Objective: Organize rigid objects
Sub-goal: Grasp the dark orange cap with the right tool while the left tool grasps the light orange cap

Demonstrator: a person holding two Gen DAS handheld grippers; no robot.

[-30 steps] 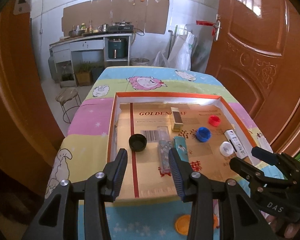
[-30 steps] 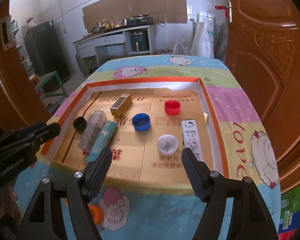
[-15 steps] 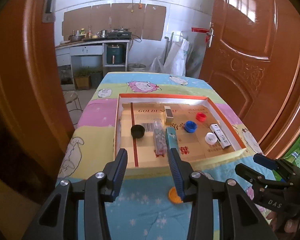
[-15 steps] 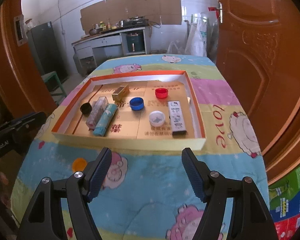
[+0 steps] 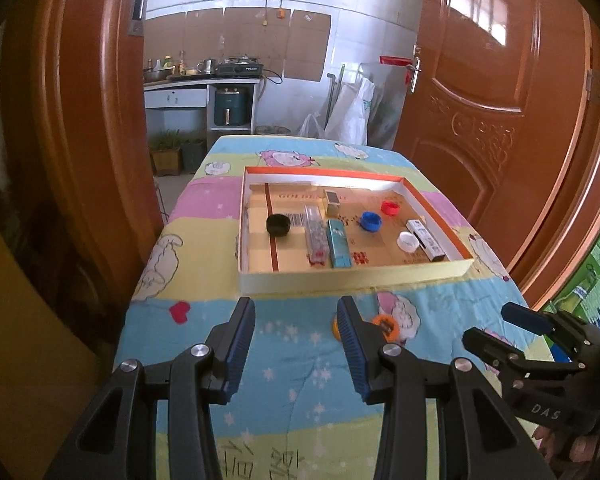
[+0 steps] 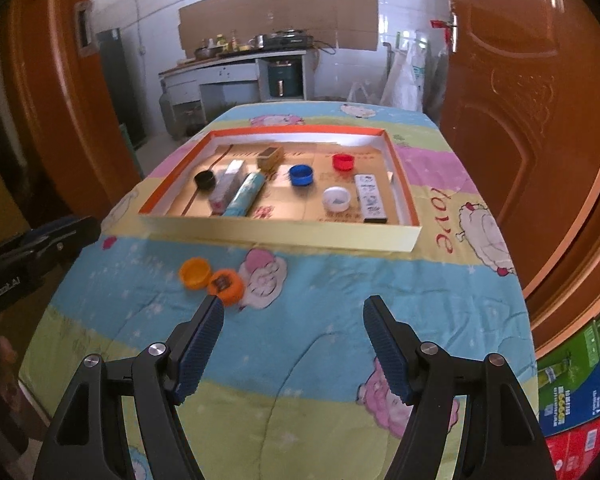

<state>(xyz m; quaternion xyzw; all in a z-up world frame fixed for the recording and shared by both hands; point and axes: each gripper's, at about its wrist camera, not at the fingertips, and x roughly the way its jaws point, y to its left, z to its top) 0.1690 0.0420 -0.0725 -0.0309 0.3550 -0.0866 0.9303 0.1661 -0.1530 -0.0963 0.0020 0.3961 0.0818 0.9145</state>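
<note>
On the worktop (image 6: 300, 360) before the tray (image 6: 276, 232), both tongs (image 5: 296, 340) (image 6: 292, 340) hang released and empty; best drop squarely over one orange cap (image 6: 195, 273), clear of its touching twin (image 6: 226, 286)

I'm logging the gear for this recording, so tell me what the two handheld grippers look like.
Both are matte black plastic. The left gripper and right gripper each have two angular fingers lined with ribbed blue pads and fixed by silver round-headed screws. White lettering reading DAS marks the right gripper's body in the left wrist view. No cables or sleeves show.
</note>
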